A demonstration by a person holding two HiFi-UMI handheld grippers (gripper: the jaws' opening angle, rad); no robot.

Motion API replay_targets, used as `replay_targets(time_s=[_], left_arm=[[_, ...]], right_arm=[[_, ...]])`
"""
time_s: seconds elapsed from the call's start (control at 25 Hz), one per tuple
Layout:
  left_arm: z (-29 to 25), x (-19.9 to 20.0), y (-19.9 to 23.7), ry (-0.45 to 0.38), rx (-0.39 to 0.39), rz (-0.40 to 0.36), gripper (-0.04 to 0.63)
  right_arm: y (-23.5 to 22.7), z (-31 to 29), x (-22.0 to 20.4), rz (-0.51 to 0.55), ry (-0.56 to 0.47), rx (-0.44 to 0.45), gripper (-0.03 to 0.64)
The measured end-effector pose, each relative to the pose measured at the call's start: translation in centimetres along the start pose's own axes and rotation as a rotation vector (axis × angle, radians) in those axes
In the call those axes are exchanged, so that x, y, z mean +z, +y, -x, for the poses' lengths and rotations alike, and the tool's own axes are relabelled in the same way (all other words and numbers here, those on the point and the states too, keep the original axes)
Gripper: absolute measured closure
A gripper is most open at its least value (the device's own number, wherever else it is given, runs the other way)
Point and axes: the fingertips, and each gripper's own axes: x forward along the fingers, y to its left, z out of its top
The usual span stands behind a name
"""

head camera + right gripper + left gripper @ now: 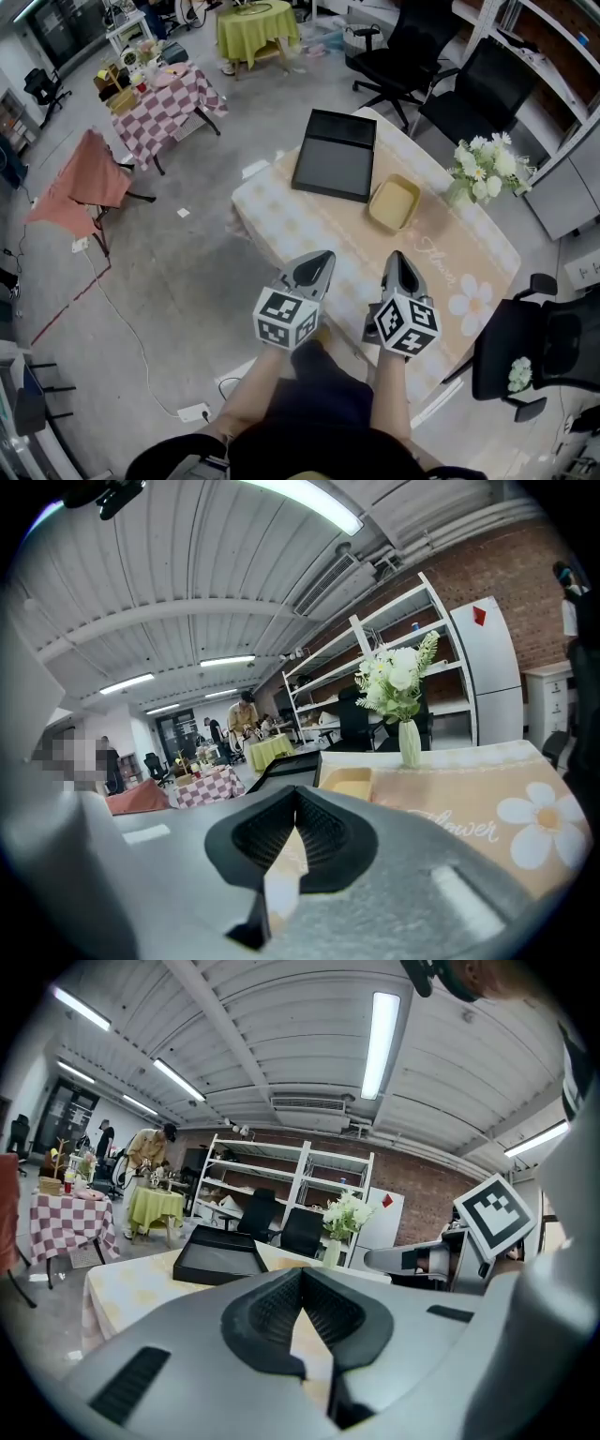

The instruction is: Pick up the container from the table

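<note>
The left gripper point(322, 256) and right gripper point(398, 256) are both closed tight and empty, at the table's point(281, 225) near edge. The yellow container point(394, 203) sits farther on, beside a black tray point(335, 155). This looks like the reaching step. Next, the tongs must open.

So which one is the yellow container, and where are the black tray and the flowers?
yellow container point(394, 203), head view, its empty inner floor.
black tray point(334, 159), head view, its flat inside.
flowers point(485, 161), head view, the white blooms.
</note>
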Motion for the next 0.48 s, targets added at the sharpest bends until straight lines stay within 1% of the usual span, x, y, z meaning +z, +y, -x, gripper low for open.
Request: replay_targets(time_s=[0.48], left_arm=[[-5.7, 0.6, 2.2, 0.049, -0.036, -0.004, 0.584]], right_arm=[[-2.9, -4.8, 0.7, -0.05, 0.005, -0.064, 0.612]])
